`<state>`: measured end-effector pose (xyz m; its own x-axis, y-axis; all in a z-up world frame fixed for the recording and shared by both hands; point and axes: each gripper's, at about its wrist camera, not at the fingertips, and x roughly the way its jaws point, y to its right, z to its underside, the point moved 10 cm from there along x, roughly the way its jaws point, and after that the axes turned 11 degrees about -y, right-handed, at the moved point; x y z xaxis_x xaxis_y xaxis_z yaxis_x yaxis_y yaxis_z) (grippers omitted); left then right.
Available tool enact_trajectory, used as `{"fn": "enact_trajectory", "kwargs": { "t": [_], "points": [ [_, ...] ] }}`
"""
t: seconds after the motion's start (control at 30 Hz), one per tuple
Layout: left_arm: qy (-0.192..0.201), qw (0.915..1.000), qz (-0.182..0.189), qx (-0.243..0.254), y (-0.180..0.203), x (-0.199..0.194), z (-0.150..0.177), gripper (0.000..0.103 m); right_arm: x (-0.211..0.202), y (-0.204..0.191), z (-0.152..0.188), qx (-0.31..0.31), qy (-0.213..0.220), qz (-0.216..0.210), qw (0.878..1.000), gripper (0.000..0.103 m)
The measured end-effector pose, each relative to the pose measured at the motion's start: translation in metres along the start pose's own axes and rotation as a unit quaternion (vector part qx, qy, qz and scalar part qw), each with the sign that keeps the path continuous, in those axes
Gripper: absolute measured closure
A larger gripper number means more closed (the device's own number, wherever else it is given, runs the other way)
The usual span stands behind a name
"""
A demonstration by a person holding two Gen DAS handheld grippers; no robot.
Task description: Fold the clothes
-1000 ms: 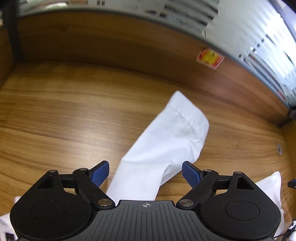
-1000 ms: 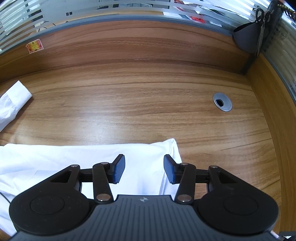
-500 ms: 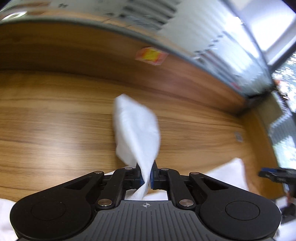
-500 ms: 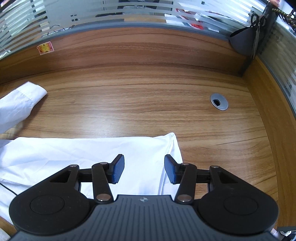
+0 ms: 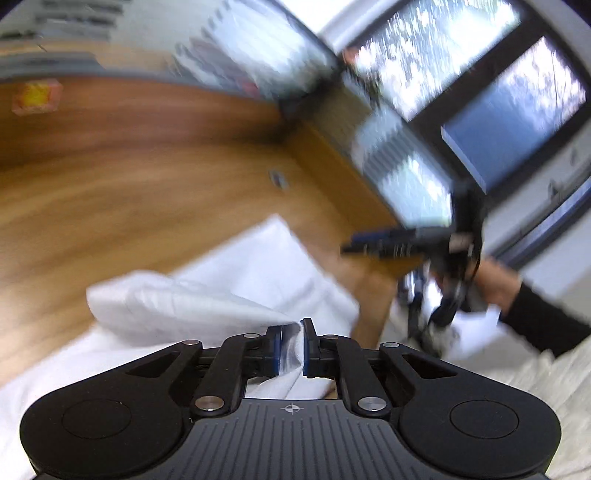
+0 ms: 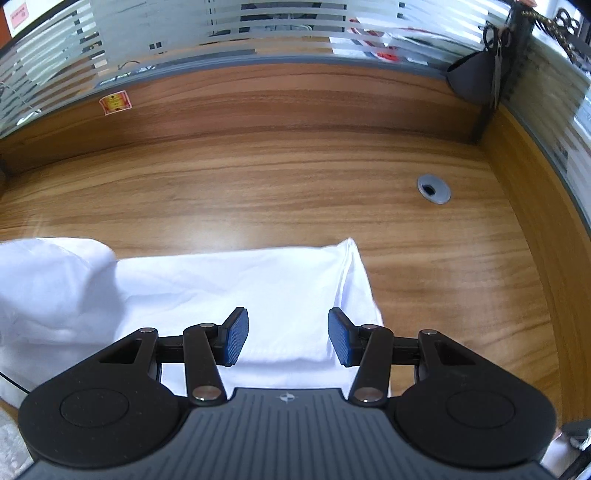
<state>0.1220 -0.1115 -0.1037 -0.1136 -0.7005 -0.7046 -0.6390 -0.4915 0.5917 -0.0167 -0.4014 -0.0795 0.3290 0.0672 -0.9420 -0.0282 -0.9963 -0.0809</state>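
Note:
A white shirt (image 6: 236, 284) lies spread on the wooden desk (image 6: 295, 192). My left gripper (image 5: 291, 347) is shut on the shirt's white sleeve (image 5: 173, 306), which hangs lifted above the shirt body (image 5: 273, 258); this view is blurred. In the right wrist view that sleeve (image 6: 51, 280) bulges at the left, over the shirt. My right gripper (image 6: 288, 336) hovers open above the shirt near its right edge, nothing between its blue pads (image 6: 236, 336). From the left wrist view, the right gripper (image 5: 402, 240) shows at the right, held by a hand in a dark sleeve (image 5: 535, 317).
A wooden back panel with a red-yellow sticker (image 6: 115, 102) and a frosted glass partition (image 6: 258, 33) close off the desk. A grey cable grommet (image 6: 434, 188) sits at the right. A dark pouch (image 6: 471, 79) hangs in the far right corner. Windows (image 5: 498, 92) show beyond.
My left gripper shut on the sleeve, lifted it and swung right, carrying it over the shirt body. The right gripper stayed open and drew back a little from the shirt.

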Motion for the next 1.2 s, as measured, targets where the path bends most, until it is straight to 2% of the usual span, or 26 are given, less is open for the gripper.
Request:
{"fn": "enact_trajectory", "kwargs": {
  "t": [0.1,0.17,0.27,0.4,0.57,0.67,0.87,1.13,1.2],
  "points": [
    [-0.051,0.9983,-0.029,0.0,-0.008,0.034,0.011,0.091,0.002,-0.006,0.01,0.002,-0.006,-0.014,1.0,0.049],
    [-0.066,0.9969,-0.043,-0.006,-0.013,0.046,0.016,0.09,0.005,-0.016,0.013,-0.003,-0.006,-0.027,1.0,0.049],
    [-0.067,0.9956,-0.062,-0.019,-0.019,0.046,0.024,0.078,0.011,-0.034,0.012,-0.011,-0.006,-0.054,0.998,0.049],
    [-0.048,0.9947,-0.08,-0.044,-0.023,0.025,0.042,0.059,0.023,-0.065,0.002,-0.021,-0.007,-0.103,0.994,0.049],
    [0.006,0.9937,-0.075,-0.082,-0.013,-0.017,0.056,0.055,0.053,-0.106,-0.012,-0.039,-0.028,-0.162,0.986,0.049],
    [0.034,0.9896,-0.091,-0.106,-0.013,-0.043,0.063,0.053,0.074,-0.127,-0.019,-0.04,-0.045,-0.196,0.979,0.049],
    [0.085,0.973,-0.151,-0.153,-0.037,-0.104,0.087,0.052,0.11,-0.163,-0.024,-0.009,-0.085,-0.278,0.957,0.047],
    [0.147,0.9386,-0.185,-0.251,-0.102,-0.168,0.112,0.054,0.146,-0.183,-0.024,0.045,-0.118,-0.326,0.937,0.043],
    [0.15,0.9309,-0.194,-0.271,-0.124,-0.173,0.116,0.075,0.149,-0.188,-0.024,0.049,-0.118,-0.337,0.933,0.044]
  ]
}}
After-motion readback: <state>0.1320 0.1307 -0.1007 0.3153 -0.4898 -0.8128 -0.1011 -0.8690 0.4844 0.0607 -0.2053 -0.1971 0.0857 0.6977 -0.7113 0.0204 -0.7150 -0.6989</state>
